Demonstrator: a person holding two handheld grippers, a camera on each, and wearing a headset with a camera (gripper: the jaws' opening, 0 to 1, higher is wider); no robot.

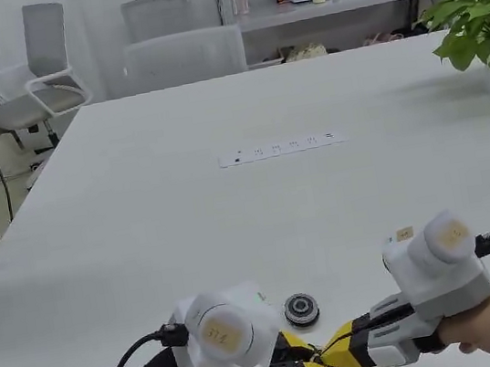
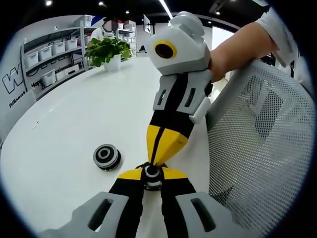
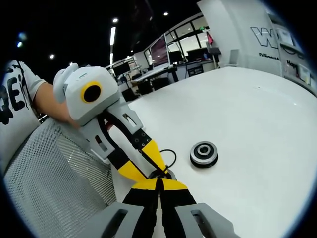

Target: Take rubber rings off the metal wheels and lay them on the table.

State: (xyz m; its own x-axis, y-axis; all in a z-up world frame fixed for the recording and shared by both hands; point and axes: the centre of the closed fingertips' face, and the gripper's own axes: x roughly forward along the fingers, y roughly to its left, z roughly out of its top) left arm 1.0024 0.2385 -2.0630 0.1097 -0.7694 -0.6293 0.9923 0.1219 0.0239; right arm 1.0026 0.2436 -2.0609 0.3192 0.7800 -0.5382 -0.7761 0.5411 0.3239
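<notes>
White desk (image 1: pixel 215 105), near edge: the left hand-held gripper (image 2: pixel 151 173) is clenched on a metal wheel (image 2: pixel 152 178), the right hand-held gripper (image 3: pixel 159 179) pinching its black rubber ring (image 3: pixel 171 155). A second wheel (image 1: pixel 302 309) lies just beside, at 12 o'clock.

Smooth, matt white table (image 1: pixel 235 240); small round shiny metal wheel (image 1: pixel 302 309) ringed in black rubber; grey mesh chair back (image 2: pixel 262 148).

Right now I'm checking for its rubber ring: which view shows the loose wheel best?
Right gripper view: the loose wheel lies unobstructed, face and rim clear. Left gripper view nearly matches it; head view shows it small.
</notes>
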